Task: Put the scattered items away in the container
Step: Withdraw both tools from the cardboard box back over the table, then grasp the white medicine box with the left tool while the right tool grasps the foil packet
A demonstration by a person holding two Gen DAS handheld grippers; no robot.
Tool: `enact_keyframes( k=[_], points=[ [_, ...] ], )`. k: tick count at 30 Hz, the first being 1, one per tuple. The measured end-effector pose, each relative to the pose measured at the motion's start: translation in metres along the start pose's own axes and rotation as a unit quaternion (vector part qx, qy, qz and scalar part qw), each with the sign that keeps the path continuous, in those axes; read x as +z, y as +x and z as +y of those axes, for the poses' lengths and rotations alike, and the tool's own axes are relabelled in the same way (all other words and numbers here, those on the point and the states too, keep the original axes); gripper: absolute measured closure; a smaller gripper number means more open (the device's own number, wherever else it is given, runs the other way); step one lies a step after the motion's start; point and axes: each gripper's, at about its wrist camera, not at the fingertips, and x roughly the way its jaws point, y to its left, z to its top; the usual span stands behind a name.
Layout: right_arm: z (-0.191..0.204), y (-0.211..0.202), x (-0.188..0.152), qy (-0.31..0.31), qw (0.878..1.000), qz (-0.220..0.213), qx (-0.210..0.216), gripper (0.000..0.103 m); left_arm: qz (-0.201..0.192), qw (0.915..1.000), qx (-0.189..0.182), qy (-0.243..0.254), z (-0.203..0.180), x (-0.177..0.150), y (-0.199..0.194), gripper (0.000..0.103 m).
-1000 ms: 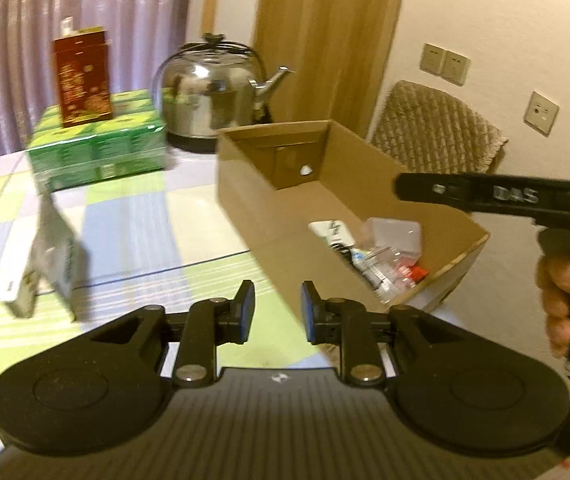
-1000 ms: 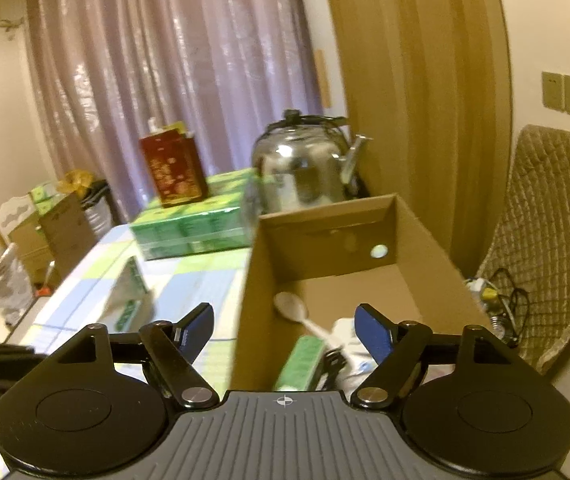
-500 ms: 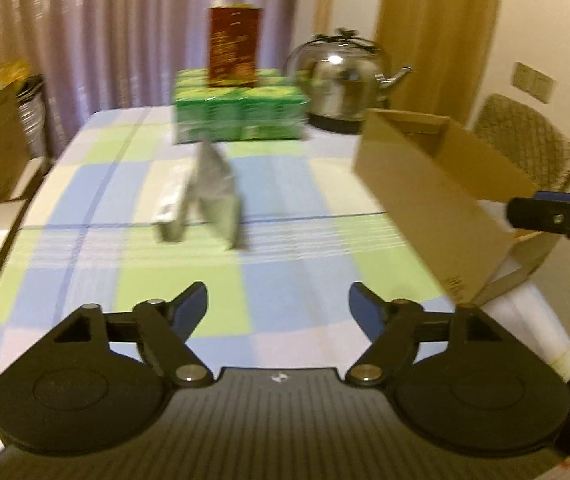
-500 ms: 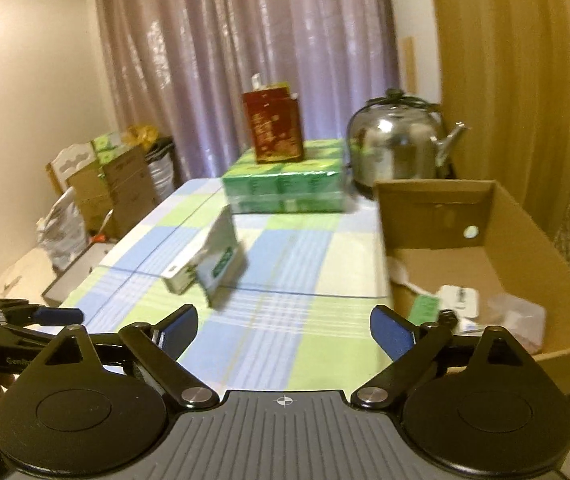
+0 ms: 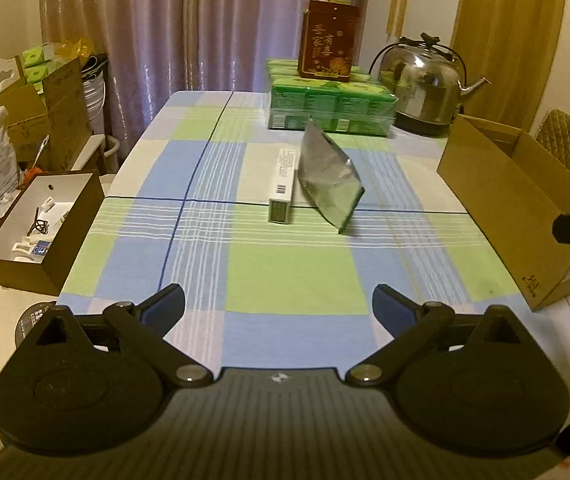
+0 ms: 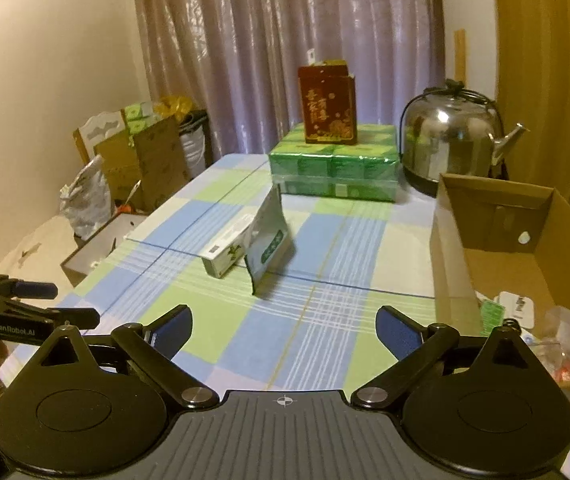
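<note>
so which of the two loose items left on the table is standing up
The silver foil pouch stands upright, leaning slightly. The long white box beside it, on its left in the left wrist view, lies flat on the checked tablecloth.

Right gripper (image 6: 283,330) gapes wide above the checked tablecloth (image 6: 317,332), cardboard box (image 6: 525,248) at right

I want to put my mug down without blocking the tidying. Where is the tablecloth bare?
Bare: the near half of the tablecloth, between both open grippers and the white carton beside the foil pouch; also the far-left corner. Crowded: the far right, with the green packs, kettle and cardboard box.
</note>
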Motion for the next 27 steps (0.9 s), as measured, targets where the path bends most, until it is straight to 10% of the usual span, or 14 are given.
enact_keyframes(
  k=[27],
  points=[
    [0.003,0.067,0.016,-0.019,0.999,0.042,0.009,0.002,0.026,0.9995,-0.009,0.018,0.005,0.010,0.063,0.002]
  ],
)
